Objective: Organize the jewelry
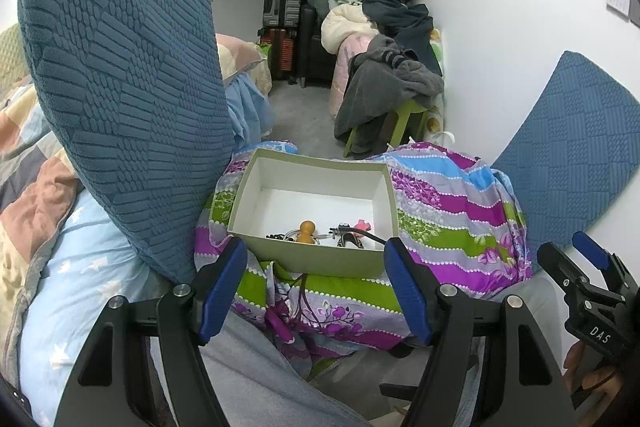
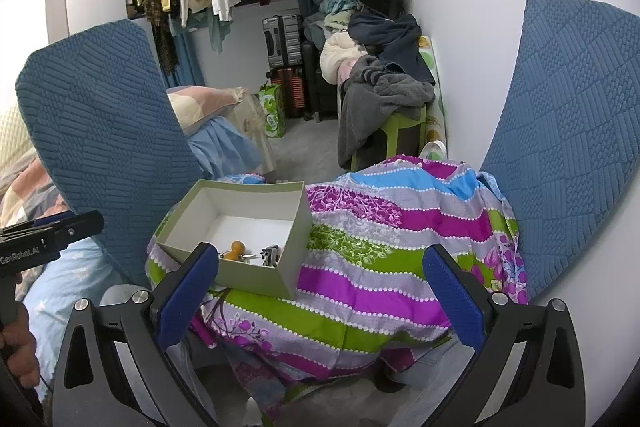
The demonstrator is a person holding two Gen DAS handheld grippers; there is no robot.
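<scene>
**Both grippers empty, box just ahead**

Your left gripper (image 1: pixel 316 283) has its jaws spread wide, empty, framing the near wall of the open box (image 1: pixel 374 187) at lower centre. The jewelry (image 1: pixel 320 233) lies against that near wall inside. Your right gripper (image 2: pixel 320 291) is also spread and empty, over bare striped cloth (image 2: pixel 380 267) right of the box. Blue cushions (image 2: pixel 568 131) close in both sides; open floor lies beyond.
</scene>
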